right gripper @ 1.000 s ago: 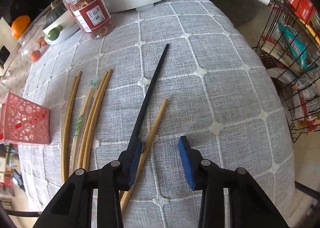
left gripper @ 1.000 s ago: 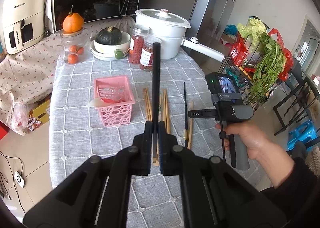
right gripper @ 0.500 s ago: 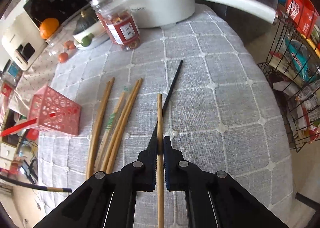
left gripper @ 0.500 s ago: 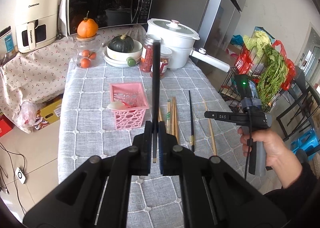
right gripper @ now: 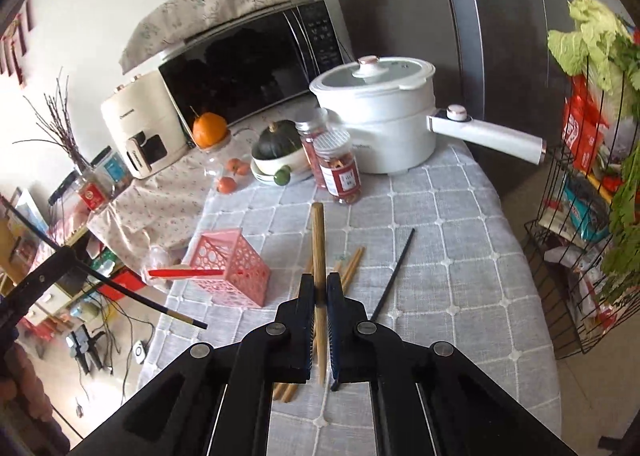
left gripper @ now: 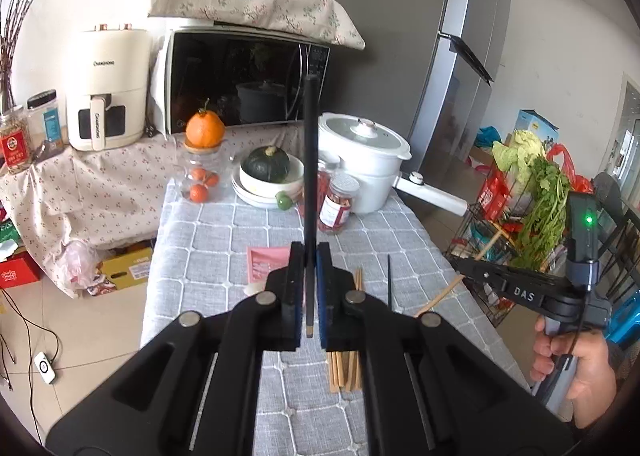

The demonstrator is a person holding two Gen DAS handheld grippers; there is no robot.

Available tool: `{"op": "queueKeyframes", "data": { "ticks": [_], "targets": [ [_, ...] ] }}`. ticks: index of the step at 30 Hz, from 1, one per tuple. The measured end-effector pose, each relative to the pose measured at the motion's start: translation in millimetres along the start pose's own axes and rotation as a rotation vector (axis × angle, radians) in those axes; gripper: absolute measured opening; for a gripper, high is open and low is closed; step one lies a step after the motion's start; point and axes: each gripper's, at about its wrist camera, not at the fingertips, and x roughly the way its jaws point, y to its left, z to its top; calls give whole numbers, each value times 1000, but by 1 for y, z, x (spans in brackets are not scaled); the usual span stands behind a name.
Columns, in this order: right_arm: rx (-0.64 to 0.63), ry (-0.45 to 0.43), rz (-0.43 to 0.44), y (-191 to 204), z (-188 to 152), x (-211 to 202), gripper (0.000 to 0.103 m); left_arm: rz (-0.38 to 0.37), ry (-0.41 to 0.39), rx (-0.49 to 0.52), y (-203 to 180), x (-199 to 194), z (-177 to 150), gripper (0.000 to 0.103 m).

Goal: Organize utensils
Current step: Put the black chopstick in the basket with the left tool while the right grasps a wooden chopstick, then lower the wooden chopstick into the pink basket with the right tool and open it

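Observation:
My left gripper (left gripper: 309, 256) is shut on a black chopstick (left gripper: 310, 160) that points up and forward, held well above the table. My right gripper (right gripper: 319, 288) is shut on a bamboo chopstick (right gripper: 318, 240), also lifted above the table. The pink basket (right gripper: 230, 268) stands on the grey checked tablecloth with a red-handled utensil (right gripper: 184, 273) sticking out of its left side. Several bamboo chopsticks (right gripper: 352, 268) and one black chopstick (right gripper: 394, 272) lie on the cloth right of the basket. The left gripper with its black chopstick shows at the left edge of the right wrist view (right gripper: 120, 288).
A white pot (right gripper: 380, 112) with a long handle, two spice jars (right gripper: 340, 172), a bowl holding a squash (right gripper: 276, 148) and a jar topped with an orange (right gripper: 209, 128) stand at the table's far end. A wire rack of vegetables (right gripper: 592, 192) stands off the table's right side.
My right gripper closed on the bamboo chopstick and lifted it off the cloth. Both grippers rose and tilted up, so the views now show more of the room.

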Motion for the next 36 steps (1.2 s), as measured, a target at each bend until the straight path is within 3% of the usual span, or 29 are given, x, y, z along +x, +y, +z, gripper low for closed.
{"op": "queueKeyframes", "data": {
  "ticks": [5, 14, 23, 27, 28, 30, 32, 36],
  "targets": [
    [-22, -70, 25, 14, 11, -14, 6, 40, -112, 24, -4, 8, 13, 7],
    [-23, -76, 43, 23, 16, -8, 6, 94, -171, -6, -3, 45, 20, 7],
    [-14, -81, 53, 20, 18, -7, 6, 129, -134, -5, -8, 81, 16, 7],
    [-16, -81, 58, 21, 18, -7, 6, 131, -68, -14, -5, 96, 13, 7],
    [-17, -82, 59, 21, 18, -7, 6, 136, -66, -25, -5, 95, 12, 8],
    [-18, -83, 62, 21, 18, -7, 6, 122, -68, -39, -5, 90, 14, 33],
    [-18, -86, 65, 22, 19, -8, 6, 113, -88, -42, -6, 81, 17, 44],
    [-13, -97, 76, 25, 20, -12, 6, 87, -86, -39, -7, 63, 20, 46]
  ]
}}
